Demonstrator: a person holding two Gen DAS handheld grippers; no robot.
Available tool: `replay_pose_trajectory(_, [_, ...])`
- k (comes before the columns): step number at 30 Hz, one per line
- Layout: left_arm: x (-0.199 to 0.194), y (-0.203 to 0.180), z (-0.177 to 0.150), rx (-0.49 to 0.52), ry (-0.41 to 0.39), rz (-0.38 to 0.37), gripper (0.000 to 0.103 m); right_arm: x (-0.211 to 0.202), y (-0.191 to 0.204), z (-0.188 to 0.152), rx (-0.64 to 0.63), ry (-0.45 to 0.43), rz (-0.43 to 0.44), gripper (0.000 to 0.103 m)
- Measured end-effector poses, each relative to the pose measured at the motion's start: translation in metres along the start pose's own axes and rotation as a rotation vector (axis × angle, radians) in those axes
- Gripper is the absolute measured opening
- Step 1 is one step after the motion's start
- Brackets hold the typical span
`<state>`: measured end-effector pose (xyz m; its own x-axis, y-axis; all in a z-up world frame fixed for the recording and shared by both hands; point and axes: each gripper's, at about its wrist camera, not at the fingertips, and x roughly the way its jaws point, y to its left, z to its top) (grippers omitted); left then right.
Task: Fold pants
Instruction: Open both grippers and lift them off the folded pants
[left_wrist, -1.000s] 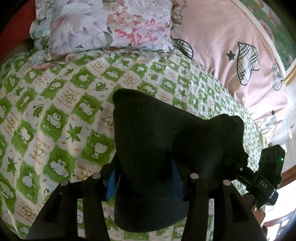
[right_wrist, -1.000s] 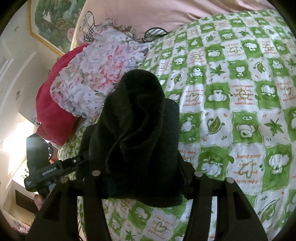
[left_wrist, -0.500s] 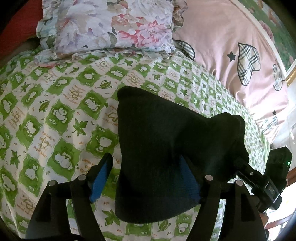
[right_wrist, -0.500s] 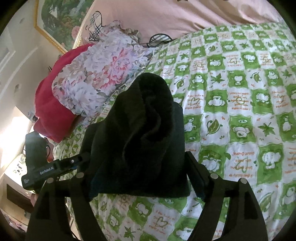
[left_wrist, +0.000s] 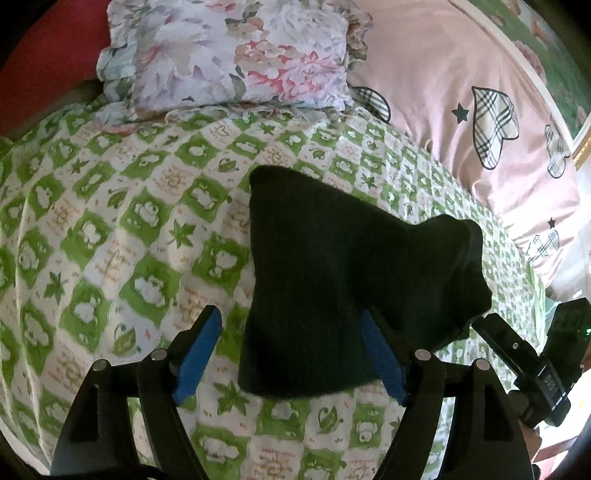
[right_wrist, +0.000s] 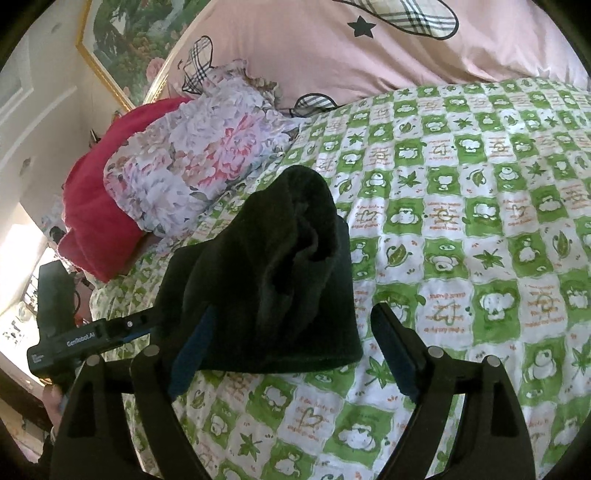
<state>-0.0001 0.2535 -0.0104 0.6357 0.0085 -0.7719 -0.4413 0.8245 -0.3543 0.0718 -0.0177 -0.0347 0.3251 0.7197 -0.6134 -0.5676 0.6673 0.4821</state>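
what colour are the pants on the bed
Black, or very dark; the pants show best in the left wrist view, lying bundled on the green-and-white checked bedsheet.

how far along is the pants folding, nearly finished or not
Nearly finished, it seems. Done: the black pants lie as a compact folded bundle on the green checked bedspread. In hand: nothing; the left gripper and right gripper are both open, blue pads spread either side of the bundle. Left: perhaps flattening the bunched hump seen from the right wrist, then backing away.
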Motion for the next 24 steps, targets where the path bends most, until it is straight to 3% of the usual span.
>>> replay_pose_trajectory(24, [-0.028, -0.028, -0.038, 0.164, -0.091, 0.173, 0.081, -0.018, 0.045, -0.024, -0.278, -0.018, -0.08, 0.091])
